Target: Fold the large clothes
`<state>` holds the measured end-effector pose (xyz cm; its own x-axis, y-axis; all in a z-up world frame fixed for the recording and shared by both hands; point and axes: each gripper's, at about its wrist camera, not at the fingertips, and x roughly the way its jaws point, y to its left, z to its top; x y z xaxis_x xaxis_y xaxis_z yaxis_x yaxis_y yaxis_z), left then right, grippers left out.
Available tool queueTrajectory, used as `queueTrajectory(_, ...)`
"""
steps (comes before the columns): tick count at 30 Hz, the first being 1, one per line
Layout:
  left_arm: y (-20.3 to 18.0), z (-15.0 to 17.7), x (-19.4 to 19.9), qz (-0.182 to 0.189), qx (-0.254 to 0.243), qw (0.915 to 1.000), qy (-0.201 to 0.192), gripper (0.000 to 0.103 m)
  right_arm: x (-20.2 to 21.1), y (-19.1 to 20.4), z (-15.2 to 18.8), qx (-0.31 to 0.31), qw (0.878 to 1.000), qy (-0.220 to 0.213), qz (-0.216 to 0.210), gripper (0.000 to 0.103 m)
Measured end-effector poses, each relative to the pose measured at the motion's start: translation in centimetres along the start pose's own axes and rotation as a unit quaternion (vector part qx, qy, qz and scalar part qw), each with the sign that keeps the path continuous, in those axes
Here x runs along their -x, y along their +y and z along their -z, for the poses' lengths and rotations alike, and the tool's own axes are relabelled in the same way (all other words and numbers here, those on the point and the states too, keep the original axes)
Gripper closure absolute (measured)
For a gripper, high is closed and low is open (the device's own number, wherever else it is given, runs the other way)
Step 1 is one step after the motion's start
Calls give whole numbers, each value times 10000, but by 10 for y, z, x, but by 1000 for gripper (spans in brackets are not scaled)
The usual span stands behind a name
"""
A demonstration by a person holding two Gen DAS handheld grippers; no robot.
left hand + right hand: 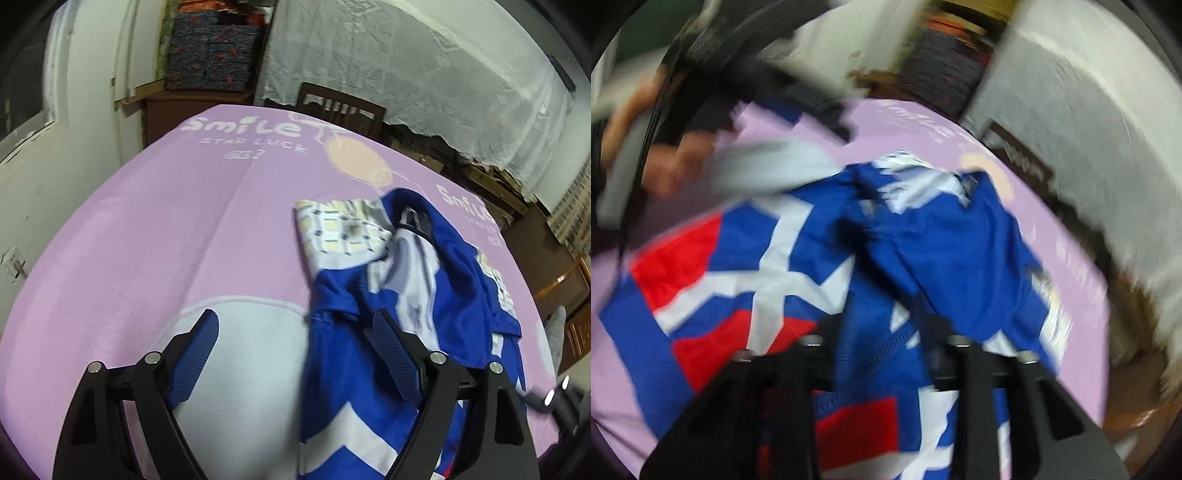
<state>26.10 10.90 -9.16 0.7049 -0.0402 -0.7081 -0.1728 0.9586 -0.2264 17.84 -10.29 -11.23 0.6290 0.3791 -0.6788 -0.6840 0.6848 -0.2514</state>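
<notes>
The jacket [413, 280] is blue with white bands and red panels. It lies crumpled on the right half of the bench [147, 240], with a checked lining [343, 229] turned out at its far edge. In the right wrist view the jacket [923, 240] fills the centre of the frame. A white cross on blue, flanked by red, is spread flat at left, and a bunched blue mound rises at right.

The bench is covered by a pink cloth [229, 206] printed with "Smile" lettering, a peach circle and a pale rounded patch near the left gripper. A wooden chair [340, 107] stands at the far edge of the bench. Behind the chair hangs a white lace sheet [424, 62]. A stack of dark patterned fabric [214, 55] sits to the left of the sheet, next to a pale wall [92, 74].

The left gripper [295, 332] hovers over the near part of the bench. Its jaws are released and stand wide. The left finger is over the pale patch. The right finger overlaps the jacket's near blue fabric. The jacket's left edge lies in the gap, but neither pad presses on it.

The right gripper [879, 339] is over the jacket, and its view is heavily blurred. Its jaws stand partly apart with blue fabric and a hem between them. Whether the pads clamp that fabric cannot be told. At upper left of this view a hand [665, 162] holds the left gripper [798, 96] above the bench.
</notes>
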Motion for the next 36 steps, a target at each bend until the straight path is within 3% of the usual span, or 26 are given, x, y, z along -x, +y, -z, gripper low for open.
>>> queueTrajectory(3, -19, 7, -1, 80, -335, 9994, -27, 17, 9, -53, 7, -1688, 9848, -138, -380, 50)
queueTrajectory(4, -25, 9, -2, 100, -414, 9991, -9, 17, 8, -73, 11, -2274, 9723, -141, -521, 49)
queueTrajectory(5, -29, 10, -4, 113, -457, 9989, 15, 17, 1, -97, 18, -2998, 9513, -111, -716, 49)
queueTrajectory(8, -39, 14, -14, 178, -540, 9983, 155, 17, -26, -136, 36, -4224, 8980, 92, -1223, 49)
queueTrajectory(11, -44, 15, -23, 162, -561, 9980, 258, 17, -46, -146, 42, -4700, 8673, 218, -1626, 48)
queueTrajectory(14, -45, 17, -30, 64, -574, 9978, 331, 17, -62, -147, 42, -4913, 8582, 427, -1422, 48)
queueTrajectory(20, -47, 18, -44, -39, -533, 9970, 560, 17, -69, -162, 57, -5154, 8473, 335, -1236, 58)
queueTrajectory(21, -49, 20, -48, -56, -563, 9964, 624, 17, -72, -163, 57, -5160, 8470, 312, -1240, 63)
queueTrajectory(24, -60, 20, -60, -250, -761, 9943, 708, 19, -80, -165, 56, -5084, 8524, 335, -1177, 94)
queueTrajectory(26, -67, 16, -62, -395, -918, 9930, 625, 22, -70, -169, 56, -5110, 8531, 188, -1034, 95)
queueTrajectory(29, -78, 12, -67, -556, -1040, 9916, 529, 22, -50, -178, 49, -4889, 8698, -120, -654, 95)
queueTrajectory(33, -89, 22, -71, -888, -1472, 9845, 350, 17, -58, -179, 59, -4853, 8726, 314, -459, 95)
queueTrajectory(36, -82, 19, -70, -881, -1376, 9856, 429, 17, -65, -170, 63, -4654, 8832, 463, -342, 93)
